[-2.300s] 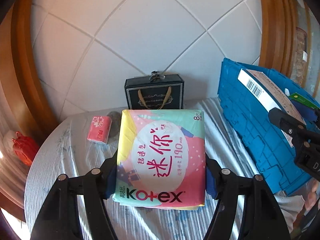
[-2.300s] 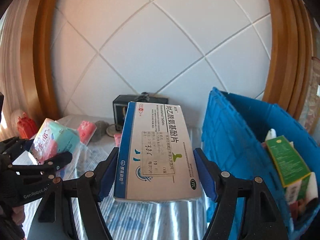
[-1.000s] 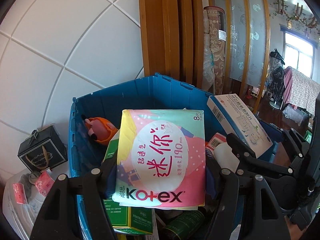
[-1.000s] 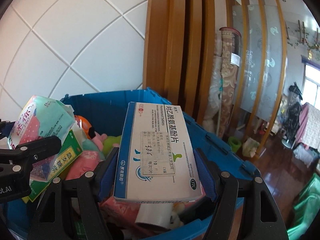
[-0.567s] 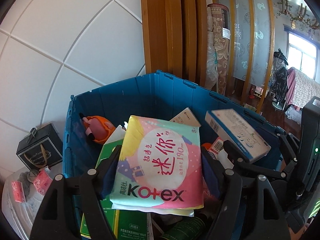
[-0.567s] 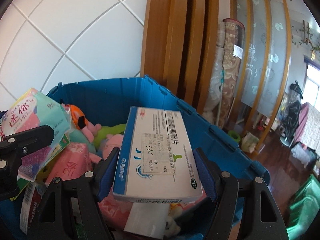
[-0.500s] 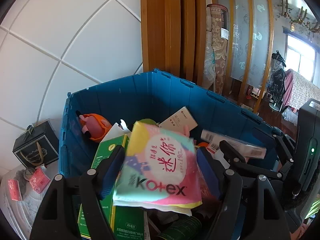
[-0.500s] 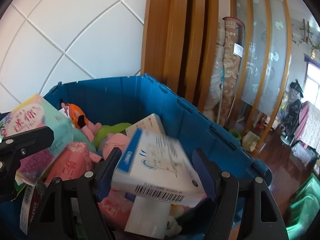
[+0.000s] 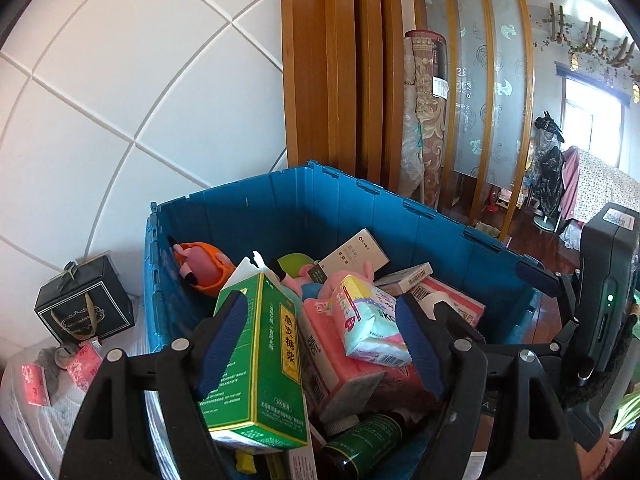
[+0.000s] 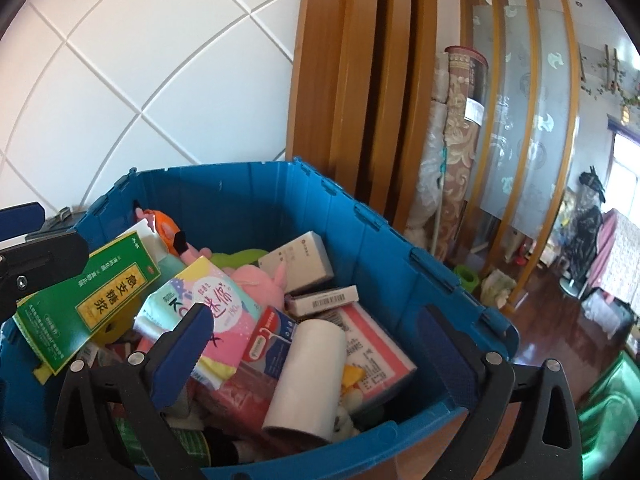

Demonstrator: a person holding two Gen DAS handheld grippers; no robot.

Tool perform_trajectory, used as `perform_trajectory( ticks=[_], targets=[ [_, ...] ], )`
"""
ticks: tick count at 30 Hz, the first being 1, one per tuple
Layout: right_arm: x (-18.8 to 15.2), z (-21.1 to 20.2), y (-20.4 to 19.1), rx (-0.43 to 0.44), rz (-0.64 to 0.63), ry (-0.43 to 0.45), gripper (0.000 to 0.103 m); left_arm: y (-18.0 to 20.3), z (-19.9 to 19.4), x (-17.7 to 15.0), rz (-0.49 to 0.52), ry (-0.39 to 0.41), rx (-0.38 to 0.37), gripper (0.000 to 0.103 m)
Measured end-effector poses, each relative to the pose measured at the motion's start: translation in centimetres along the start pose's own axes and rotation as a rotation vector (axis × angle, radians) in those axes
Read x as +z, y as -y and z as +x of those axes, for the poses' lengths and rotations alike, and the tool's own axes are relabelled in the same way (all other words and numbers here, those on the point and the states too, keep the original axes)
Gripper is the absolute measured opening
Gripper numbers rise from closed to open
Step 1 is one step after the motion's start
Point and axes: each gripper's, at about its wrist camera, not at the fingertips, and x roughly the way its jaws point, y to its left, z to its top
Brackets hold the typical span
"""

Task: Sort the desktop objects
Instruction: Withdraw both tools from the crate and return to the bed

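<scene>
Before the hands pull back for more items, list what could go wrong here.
1. The pastel sanitary pad pack lies tilted atop the heaped blue plastic crate; it may slide.
2. The tall green carton leans beside the left tool, whose jaws are opening; withdrawing might snag it.

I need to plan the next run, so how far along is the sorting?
Done: the pad pack and many boxes lie in the blue crate. In hand: nothing; the left claw and right claw are opening, empty. Left: a black gift bag and pink packets on the table.
</scene>
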Motion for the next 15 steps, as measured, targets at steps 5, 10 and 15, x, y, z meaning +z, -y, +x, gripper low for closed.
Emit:
perform_trajectory(
  ticks=[5, 10, 15],
  targets=[
    [-0.4, -2.1, -1.0, 0.004, -0.010, 0.007, 0.103, -1.2, -2.4, -1.2, -0.016, 0.021, 0.002, 0.076],
    [-0.3, -5.1, -3.0, 0.024, -0.030, 0.044, 0.103, -3.2, -5.0, -2.7, -0.043, 0.040, 0.033, 0.076],
    [0.2, -8.5, -5.8, 0.069, -0.030, 0.105, 0.103, -6.6, -8.0, -4.5, -0.098, 0.055, 0.061, 0.076]
  ],
)
